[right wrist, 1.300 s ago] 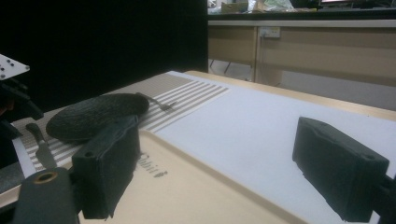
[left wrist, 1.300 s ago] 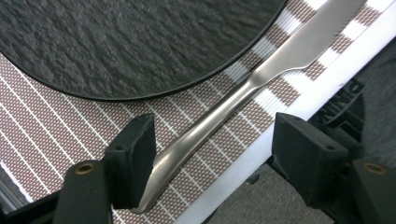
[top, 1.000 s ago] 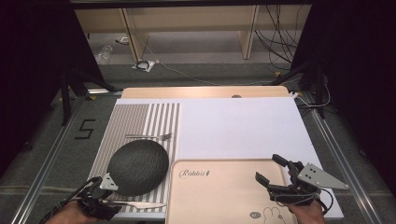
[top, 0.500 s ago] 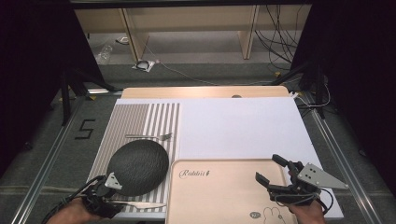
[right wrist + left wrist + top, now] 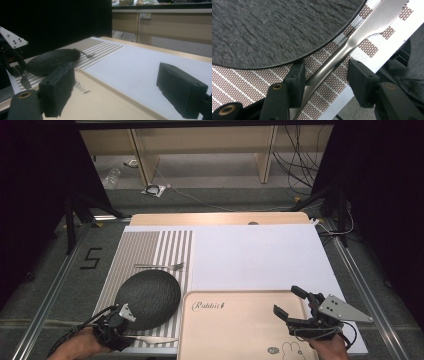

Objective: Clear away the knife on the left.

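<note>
A steel table knife [image 5: 329,65] lies on the striped placemat [image 5: 242,82], just below the rim of a dark slate plate [image 5: 274,30]. My left gripper [image 5: 325,72] straddles the knife's handle. Its jaws have just been closing: one pad sits against the handle and the other still stands clear of it. From above, the left gripper [image 5: 125,332] is at the plate's [image 5: 148,298] near rim, with the knife [image 5: 155,339] pointing right. My right gripper [image 5: 287,301] hovers open over the beige tray [image 5: 235,330] with nothing between its jaws [image 5: 120,87].
A fork [image 5: 160,266] lies on the placemat [image 5: 150,245] beyond the plate. A white sheet [image 5: 260,255] covers the table's middle and right. The table's front edge runs right beside the knife. Cables and shelf legs stand on the floor past the far edge.
The left gripper has edged slightly toward the plate's near rim. The right gripper has stayed where it was.
</note>
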Demonstrator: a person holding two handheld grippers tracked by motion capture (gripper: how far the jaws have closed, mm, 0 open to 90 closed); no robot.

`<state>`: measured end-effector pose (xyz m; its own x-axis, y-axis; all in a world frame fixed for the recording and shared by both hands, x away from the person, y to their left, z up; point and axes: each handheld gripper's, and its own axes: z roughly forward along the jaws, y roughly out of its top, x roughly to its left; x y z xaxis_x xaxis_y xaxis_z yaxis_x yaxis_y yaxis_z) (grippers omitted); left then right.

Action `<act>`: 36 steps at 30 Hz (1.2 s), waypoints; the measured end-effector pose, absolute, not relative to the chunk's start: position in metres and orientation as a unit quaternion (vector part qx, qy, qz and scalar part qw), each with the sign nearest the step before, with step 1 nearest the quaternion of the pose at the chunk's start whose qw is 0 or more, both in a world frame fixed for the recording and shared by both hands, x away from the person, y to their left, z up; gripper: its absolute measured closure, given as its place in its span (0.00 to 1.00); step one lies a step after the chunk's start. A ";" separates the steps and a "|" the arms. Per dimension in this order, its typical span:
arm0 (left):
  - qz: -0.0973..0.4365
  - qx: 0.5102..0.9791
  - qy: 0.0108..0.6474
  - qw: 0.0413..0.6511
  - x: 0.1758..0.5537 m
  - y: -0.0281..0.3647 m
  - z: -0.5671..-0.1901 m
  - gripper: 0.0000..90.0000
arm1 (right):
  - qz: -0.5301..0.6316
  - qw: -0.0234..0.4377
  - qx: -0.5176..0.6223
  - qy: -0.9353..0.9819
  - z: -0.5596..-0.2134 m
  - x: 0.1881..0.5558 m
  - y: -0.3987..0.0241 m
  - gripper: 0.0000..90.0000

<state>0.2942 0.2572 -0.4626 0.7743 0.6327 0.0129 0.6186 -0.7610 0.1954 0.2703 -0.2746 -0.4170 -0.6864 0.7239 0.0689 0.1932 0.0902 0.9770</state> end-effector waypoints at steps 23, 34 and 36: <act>0.043 0.966 0.250 0.046 0.291 0.240 -0.461 0.80 | 0.589 0.221 0.327 0.705 -0.417 0.270 -0.275 0.18; 0.051 0.972 0.227 0.040 0.286 0.237 -0.460 0.87 | 0.588 0.221 0.329 0.705 -0.417 0.271 -0.276 0.18; 0.057 0.972 0.224 0.035 0.285 0.236 -0.460 0.87 | 0.588 0.222 0.329 0.705 -0.417 0.271 -0.276 0.18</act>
<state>0.2854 0.2356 -0.4603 0.8929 0.4402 0.0945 0.4321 -0.8969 0.0944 0.2710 -0.2762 -0.4172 -0.6857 0.7241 0.0739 0.2023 0.0920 0.9750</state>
